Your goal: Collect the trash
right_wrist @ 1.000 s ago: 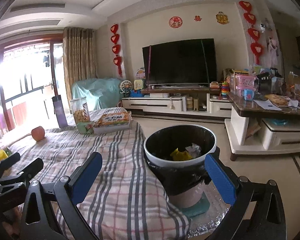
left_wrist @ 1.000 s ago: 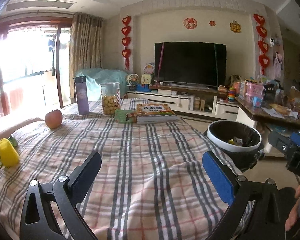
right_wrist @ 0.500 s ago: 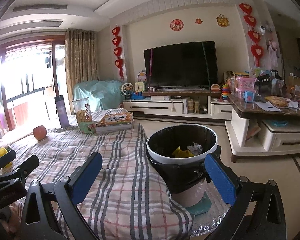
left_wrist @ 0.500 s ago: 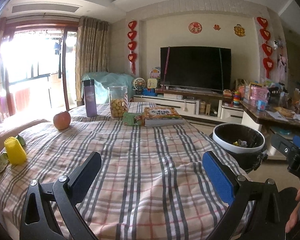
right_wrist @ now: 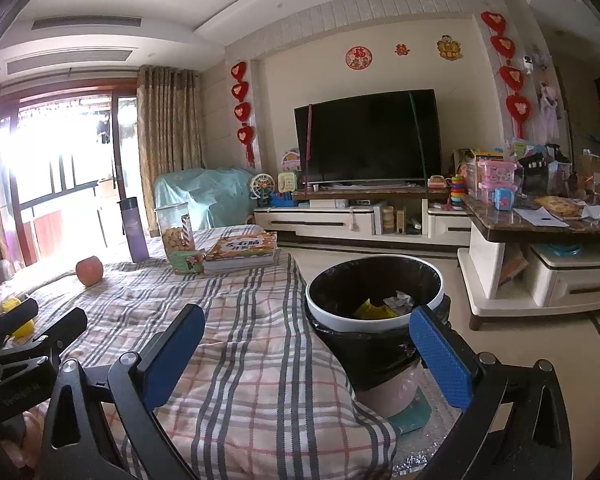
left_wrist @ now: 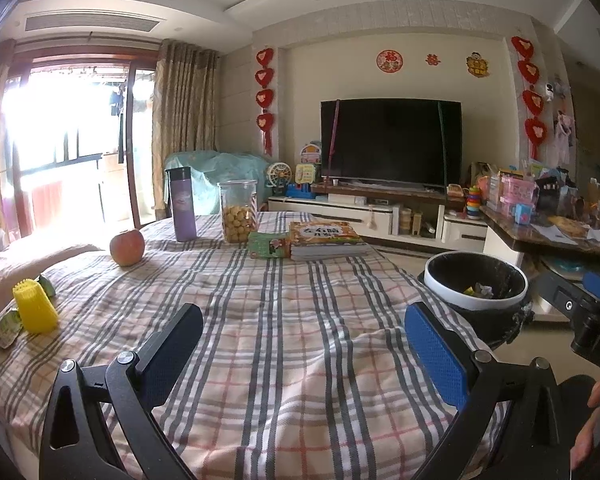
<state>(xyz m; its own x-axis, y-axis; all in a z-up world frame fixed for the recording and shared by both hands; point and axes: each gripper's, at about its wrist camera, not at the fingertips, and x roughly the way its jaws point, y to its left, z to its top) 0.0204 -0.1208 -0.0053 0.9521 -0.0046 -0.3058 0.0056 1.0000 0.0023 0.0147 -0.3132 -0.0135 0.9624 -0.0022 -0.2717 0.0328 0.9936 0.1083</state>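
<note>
A white-rimmed trash bin (left_wrist: 476,298) (right_wrist: 374,316) with a black liner stands at the table's right edge, with yellow and crumpled scraps inside. My left gripper (left_wrist: 304,344) hangs open over the plaid tablecloth (left_wrist: 284,320), nothing between its fingers. My right gripper (right_wrist: 308,350) is open too, just in front of the bin. At the table's left edge lie a yellow cup-like piece (left_wrist: 34,312), a small green wrapper (left_wrist: 6,328) and a green scrap (left_wrist: 46,285). The left gripper's body (right_wrist: 24,344) shows at the left in the right wrist view.
Further back on the table: an apple (left_wrist: 127,247), a purple bottle (left_wrist: 182,204), a snack jar (left_wrist: 238,211), a green card box (left_wrist: 269,245) and a book stack (left_wrist: 326,238). A TV stand (right_wrist: 340,222) and a cluttered side table (right_wrist: 540,224) lie beyond.
Both grippers have risen and tilted up a little, so the table and bin sit lower in view. Both stay open and empty.
</note>
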